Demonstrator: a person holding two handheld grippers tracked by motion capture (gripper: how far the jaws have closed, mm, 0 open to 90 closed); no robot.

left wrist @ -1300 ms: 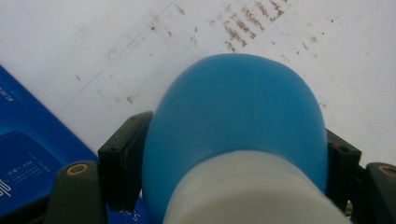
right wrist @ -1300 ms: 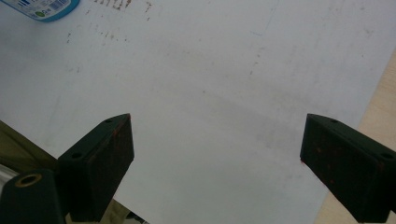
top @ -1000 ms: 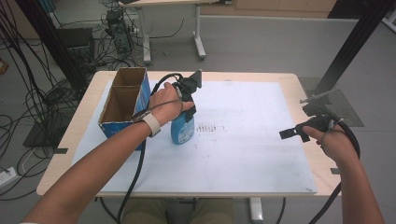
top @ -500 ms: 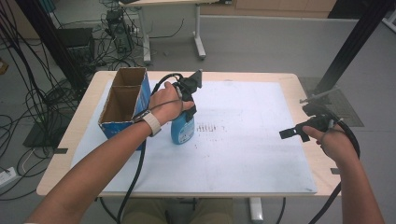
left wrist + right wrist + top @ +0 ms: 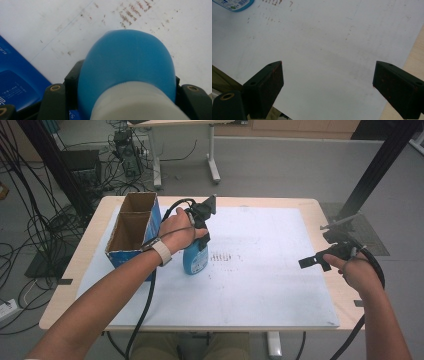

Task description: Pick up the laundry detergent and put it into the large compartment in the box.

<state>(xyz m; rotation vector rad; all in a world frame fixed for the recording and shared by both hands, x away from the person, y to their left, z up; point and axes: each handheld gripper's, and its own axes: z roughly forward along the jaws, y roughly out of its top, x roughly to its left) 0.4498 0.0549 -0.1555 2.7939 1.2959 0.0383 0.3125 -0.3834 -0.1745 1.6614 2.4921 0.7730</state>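
A translucent blue bottle [image 5: 196,259] with a whitish neck stands upright on the counter [image 5: 260,285], just right of the cardboard box [image 5: 131,234]. The left gripper [image 5: 200,237] has its fingers clamped on the bottle; the right gripper [image 5: 328,87] hovers with fingers spread wide, holding nothing.

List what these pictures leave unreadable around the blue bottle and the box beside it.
- Blue plastic bottle: its top in the high view is covered by the left hand and left gripper.
- Bottle label print: too small in the high view, cut by the top edge in the right gripper view.
- Open blue cardboard box: its floor is shadowed.
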